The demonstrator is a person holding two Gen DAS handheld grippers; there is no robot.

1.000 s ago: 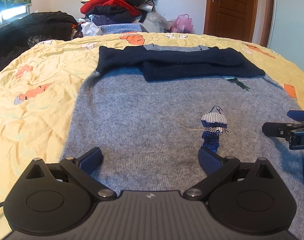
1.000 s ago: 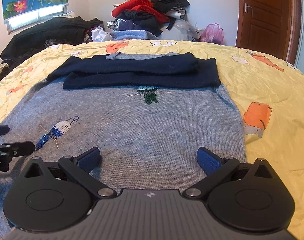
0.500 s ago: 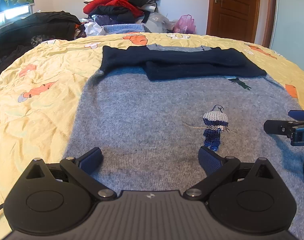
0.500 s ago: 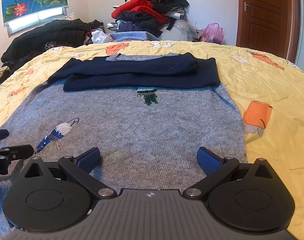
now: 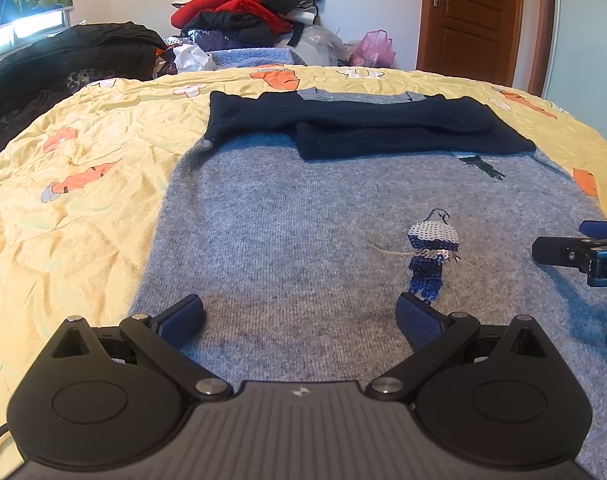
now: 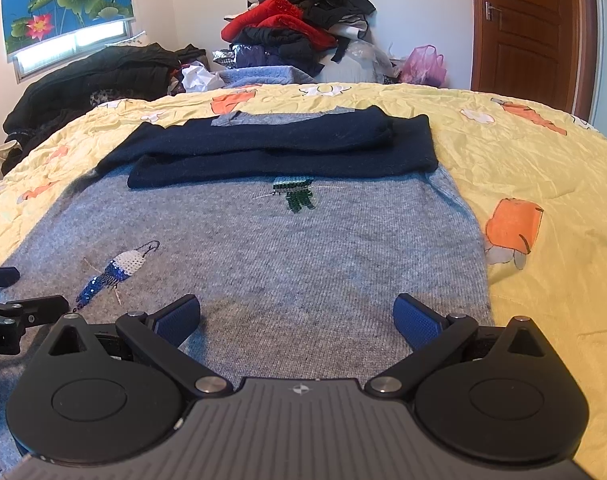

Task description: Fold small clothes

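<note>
- The sweater (image 5: pixel 287 232) lies flat on the bed (image 5: pixel 75 208), grey body toward the cameras, both navy sleeves (image 5: pixel 367 128) folded across the far, shoulder end.
- The left gripper (image 5: pixel 299 318) has its jaws spread wide with nothing between them, low over the near hem on the left half.
- The right gripper (image 6: pixel 297 316) is likewise spread wide and empty, low over the hem close to the right side edge.
- The 2 grippers sit side by side, both pointing up the sweater toward the sleeves; each shows at the edge of the other's view.
- Risk 1: the knit is thick and soft, so a shallow pinch may catch only the top layer, and lifting it would separate front from back.
- Risk 2: uneven lifting by the 2 hands would likely skew the fold and drag the stacked sleeves out of place.
- Risk 3: the sequin bird (image 5: pixel 433 252) lies just ahead of the left gripper's inner finger and could snag a pad.
- Whether the pads (image 6: pixel 177 318) touch the fabric cannot be told.
</note>
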